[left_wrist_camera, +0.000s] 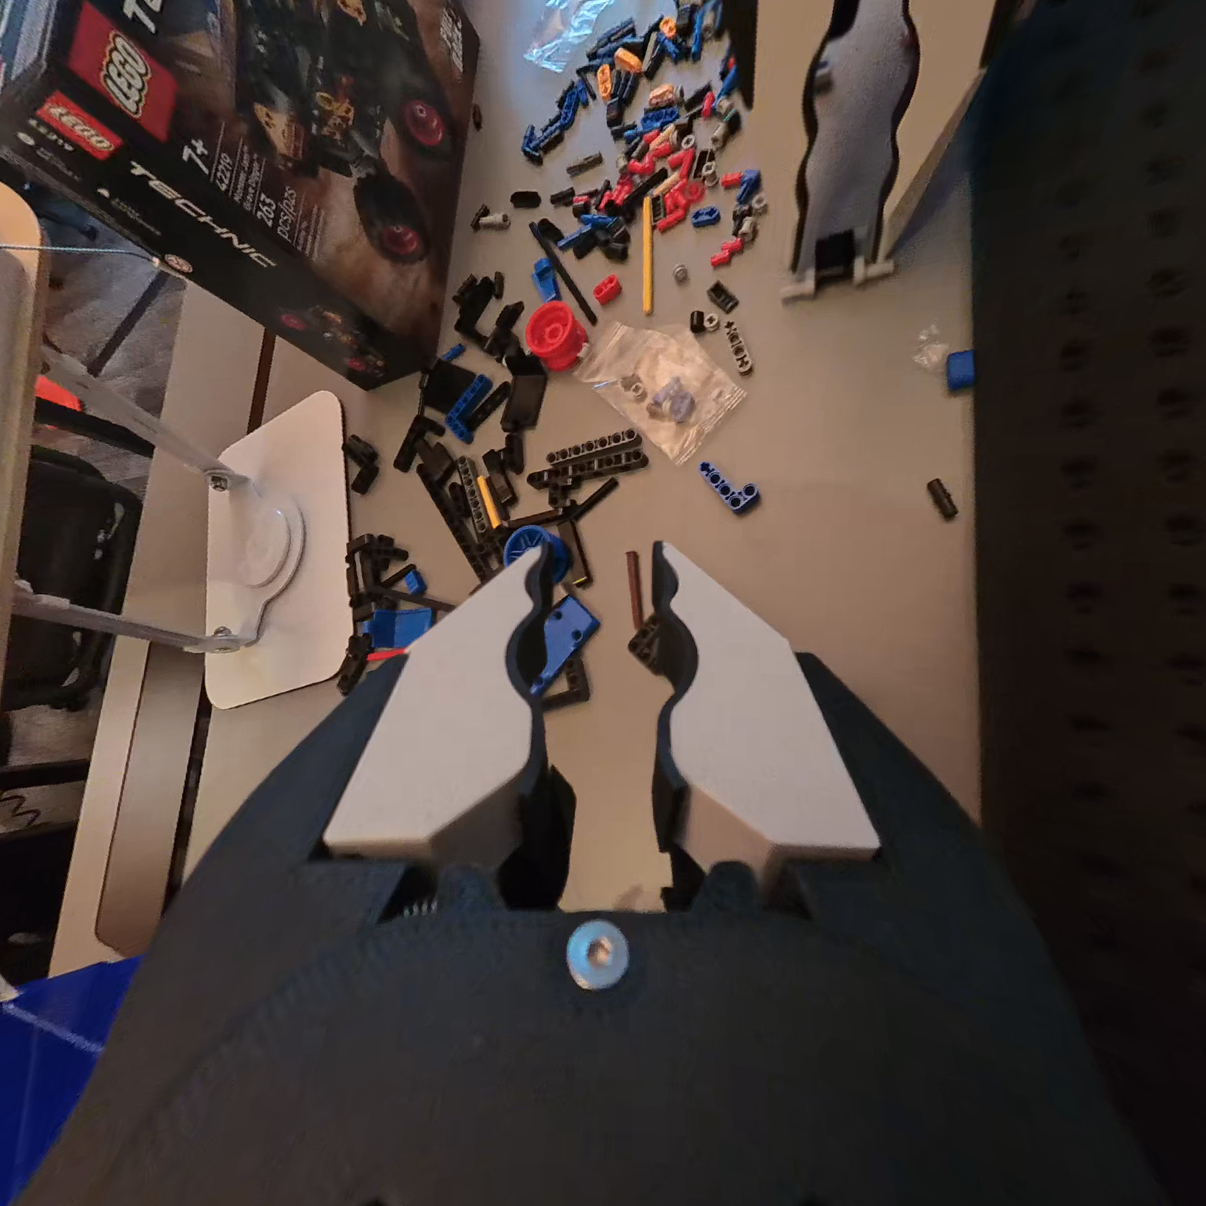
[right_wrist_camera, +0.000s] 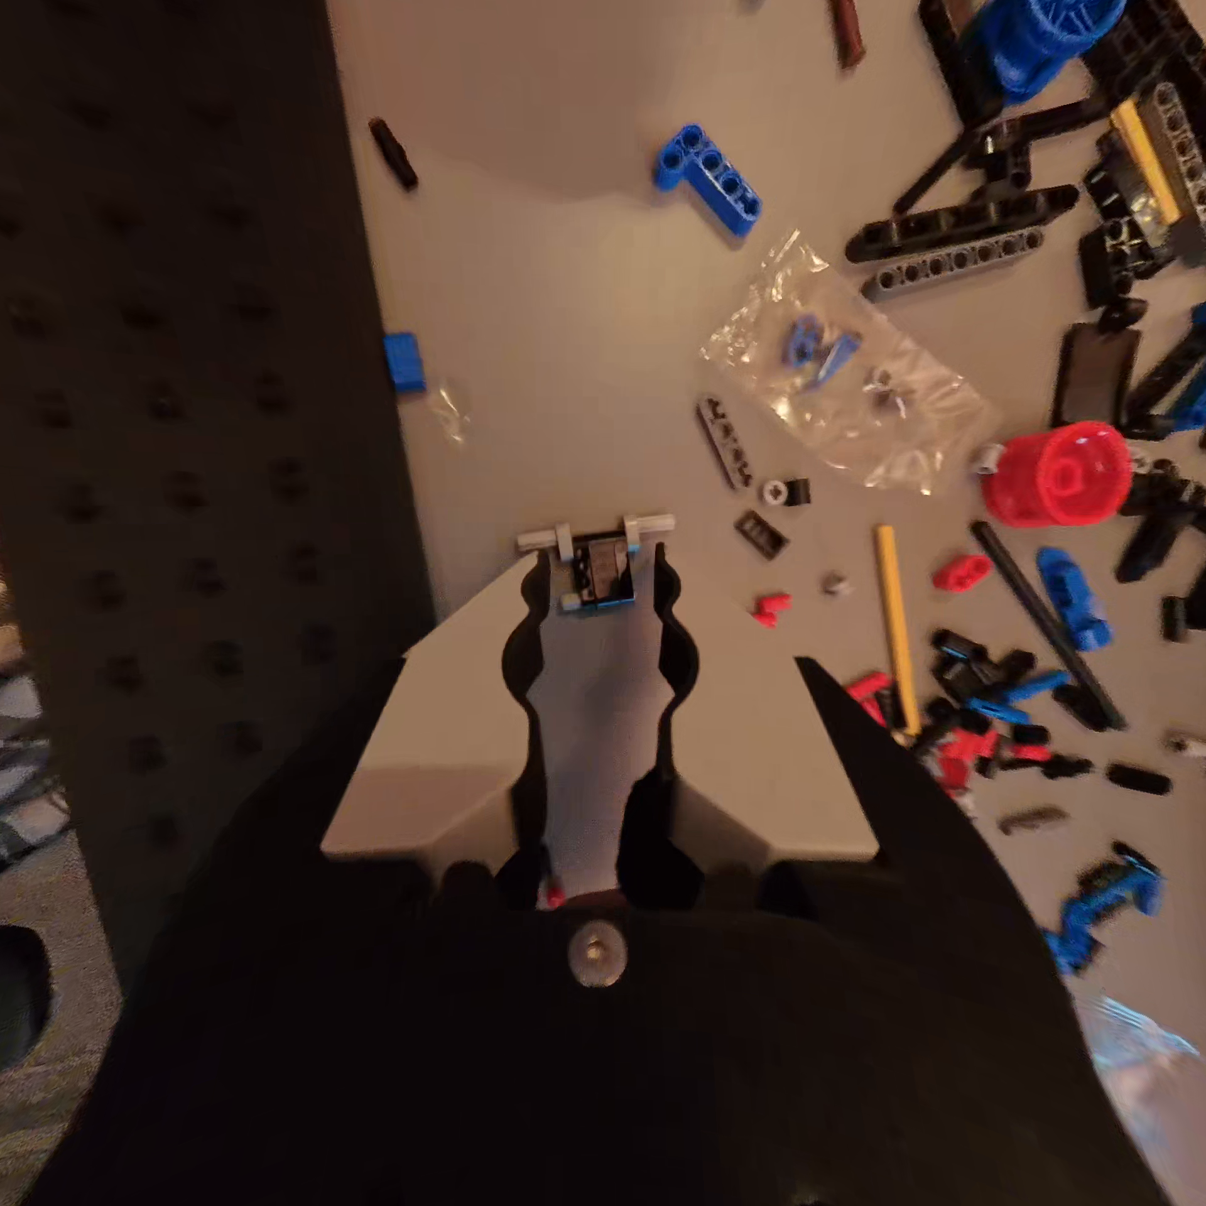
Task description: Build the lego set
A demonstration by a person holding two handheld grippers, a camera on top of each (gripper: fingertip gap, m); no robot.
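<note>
One small subassembly, black with grey pins and a blue edge, sits pinched at the tips of the right hand-held gripper, centre of the right wrist view. Left hand-held gripper is spread and empty above a blue panel and a brown axle. Loose parts, a red hub, a blue hub and a parts bag litter the beige tabletop; the set box lies upper left. Risk: the shallow tip grip may let the subassembly twist or drop under pressing force. Dim, warm lighting; a dark perforated panel borders the tabletop.
</note>
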